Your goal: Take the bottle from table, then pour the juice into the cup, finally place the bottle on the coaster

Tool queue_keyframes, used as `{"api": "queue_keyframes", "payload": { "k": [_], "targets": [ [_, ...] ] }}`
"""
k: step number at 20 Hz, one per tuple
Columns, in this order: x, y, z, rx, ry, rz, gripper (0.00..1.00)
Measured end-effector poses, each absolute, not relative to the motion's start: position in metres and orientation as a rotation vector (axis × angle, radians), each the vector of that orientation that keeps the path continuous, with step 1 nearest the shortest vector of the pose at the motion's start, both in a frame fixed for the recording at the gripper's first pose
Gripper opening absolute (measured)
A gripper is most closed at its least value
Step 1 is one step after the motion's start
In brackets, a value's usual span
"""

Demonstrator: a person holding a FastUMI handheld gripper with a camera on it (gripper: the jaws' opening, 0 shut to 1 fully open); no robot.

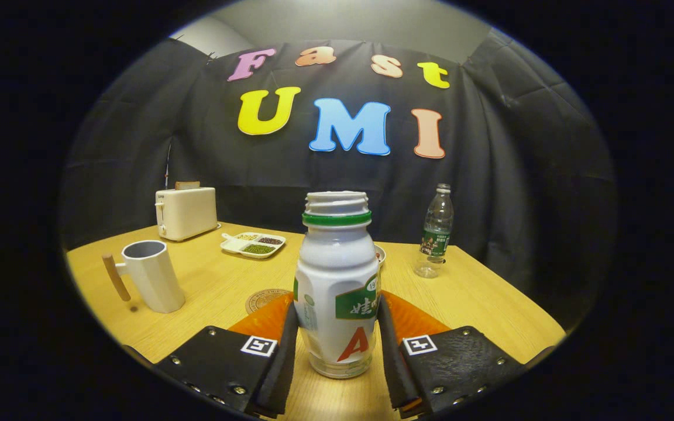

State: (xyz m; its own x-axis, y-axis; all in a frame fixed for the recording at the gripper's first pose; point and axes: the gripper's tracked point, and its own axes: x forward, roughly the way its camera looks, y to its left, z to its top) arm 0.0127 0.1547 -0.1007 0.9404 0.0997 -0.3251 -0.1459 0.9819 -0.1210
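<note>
A white juice bottle (337, 280) with a green neck ring and no cap stands upright between my fingers. My gripper (337, 316) is shut on the bottle, both black pads pressing its lower sides. The base sits at or just above the wooden table (220, 286); I cannot tell which. A white cup (152, 275) with a wooden handle stands ahead to the left of the fingers. A round brown coaster (264, 299) lies flat just beyond the left finger, between cup and bottle, partly hidden by the finger.
A cream toaster (186, 213) stands at the back left by the wall. A white divided tray (253, 244) of beans lies beside it. A clear water bottle (436, 234) stands at the back right. A small dish (380, 255) peeks out behind the juice bottle.
</note>
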Motion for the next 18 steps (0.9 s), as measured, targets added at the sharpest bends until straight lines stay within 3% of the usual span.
{"api": "queue_keyframes", "payload": {
  "k": [18],
  "targets": [
    [0.036, 0.234, -0.048, -0.683, 0.183, 0.175, 0.64]
  ]
}}
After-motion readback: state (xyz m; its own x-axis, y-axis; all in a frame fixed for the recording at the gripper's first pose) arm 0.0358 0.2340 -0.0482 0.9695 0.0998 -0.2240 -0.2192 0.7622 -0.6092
